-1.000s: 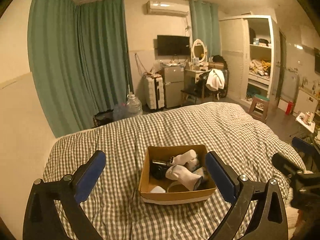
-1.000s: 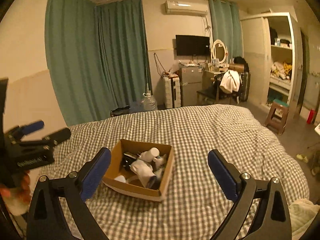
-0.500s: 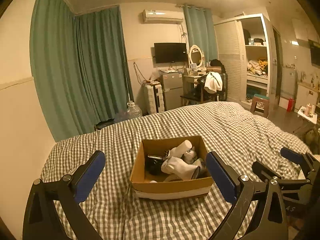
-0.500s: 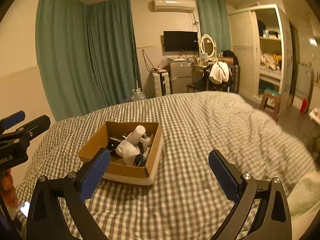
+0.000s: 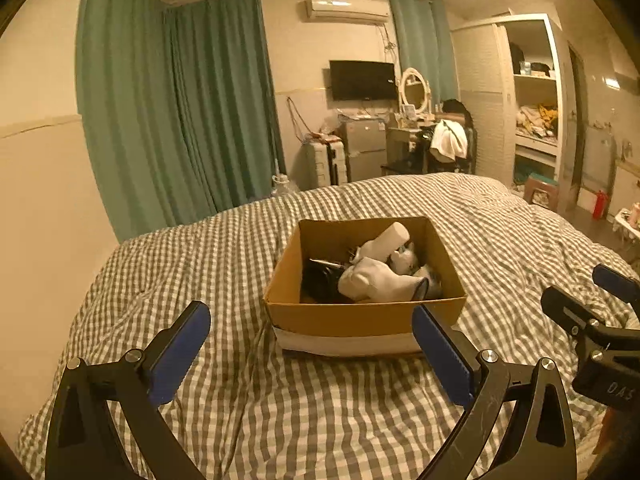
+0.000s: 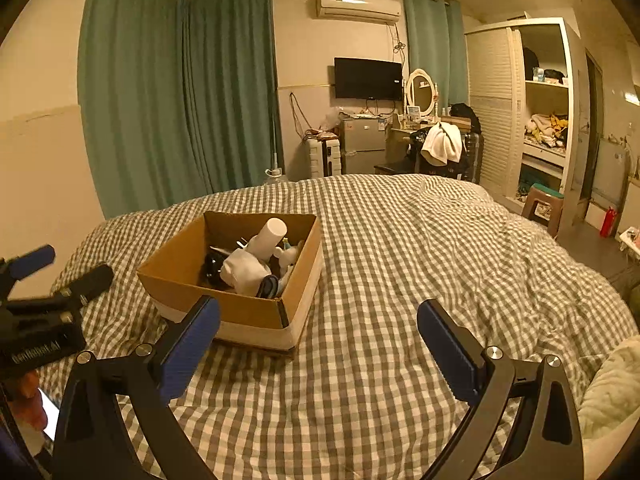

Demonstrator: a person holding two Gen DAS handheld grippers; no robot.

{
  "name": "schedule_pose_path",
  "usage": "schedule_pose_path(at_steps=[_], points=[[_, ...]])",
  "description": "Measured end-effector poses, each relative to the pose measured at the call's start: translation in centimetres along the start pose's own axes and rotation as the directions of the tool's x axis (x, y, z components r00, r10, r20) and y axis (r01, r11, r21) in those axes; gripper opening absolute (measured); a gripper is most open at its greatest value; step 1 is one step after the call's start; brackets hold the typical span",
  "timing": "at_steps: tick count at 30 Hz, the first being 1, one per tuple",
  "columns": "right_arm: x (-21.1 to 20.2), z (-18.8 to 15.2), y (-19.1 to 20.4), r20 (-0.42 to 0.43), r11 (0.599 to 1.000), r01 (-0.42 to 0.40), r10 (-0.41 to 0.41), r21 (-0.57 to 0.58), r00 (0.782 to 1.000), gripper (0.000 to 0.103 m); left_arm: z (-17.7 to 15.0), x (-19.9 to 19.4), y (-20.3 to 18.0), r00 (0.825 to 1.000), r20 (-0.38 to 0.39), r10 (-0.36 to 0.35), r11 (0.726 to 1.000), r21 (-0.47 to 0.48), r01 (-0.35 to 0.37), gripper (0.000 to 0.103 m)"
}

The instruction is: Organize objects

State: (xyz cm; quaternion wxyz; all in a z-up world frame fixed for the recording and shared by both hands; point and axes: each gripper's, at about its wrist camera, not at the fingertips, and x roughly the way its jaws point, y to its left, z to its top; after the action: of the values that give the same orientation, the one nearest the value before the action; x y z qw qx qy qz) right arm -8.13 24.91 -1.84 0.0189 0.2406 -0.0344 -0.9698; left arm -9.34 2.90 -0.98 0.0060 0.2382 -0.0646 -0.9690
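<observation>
Both hand-held grippers — left (image 5: 310, 348), right (image 6: 318, 346) — gape wide, empty. Cardboard box (image 5: 366, 314) sits on the bed (image 5: 200, 264) just ahead of the left, ahead-left of the right.

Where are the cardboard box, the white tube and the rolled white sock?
cardboard box (image 5: 360, 314), left wrist view, on its near outer wall.
white tube (image 6: 269, 238), right wrist view, on the upper part of its body.
rolled white sock (image 5: 370, 280), left wrist view, on its bulging middle.

Cardboard box (image 5: 362, 314) on the checked bed (image 5: 200, 272)
Left claw (image 5: 312, 344) gapes wide just before the box; white socks (image 5: 376, 280) lie inside.
</observation>
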Motion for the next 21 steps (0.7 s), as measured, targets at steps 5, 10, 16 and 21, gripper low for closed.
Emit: schedule_pose_path(at_steps=[5,10,16,21], points=[[0.25,-0.28,-0.16,-0.003,1.0,0.004,-0.003,0.002,1.0,0.099,-0.6,0.21,-0.38,1.0,-0.009,-0.007,1.0,-0.002,0.007,0.103],[0.49,-0.47,-0.52,-0.009,1.0,0.006,-0.006,0.014,1.0,0.099,-0.83,0.51,-0.69,1.0,-0.019,0.001,1.0,0.009,-0.001,0.103],[0.67,-0.6,-0.33,-0.015,1.0,0.007,-0.007,0.01,1.0,0.099,-0.97,0.62,-0.73,1.0,-0.027,-0.005,1.0,0.012,0.005,0.103],[0.67,-0.61,-0.18,-0.013,1.0,0.007,-0.007,0.009,1.0,0.099,-1.05,0.64,-0.68,1.0,-0.03,-0.006,1.0,0.012,0.006,0.103]])
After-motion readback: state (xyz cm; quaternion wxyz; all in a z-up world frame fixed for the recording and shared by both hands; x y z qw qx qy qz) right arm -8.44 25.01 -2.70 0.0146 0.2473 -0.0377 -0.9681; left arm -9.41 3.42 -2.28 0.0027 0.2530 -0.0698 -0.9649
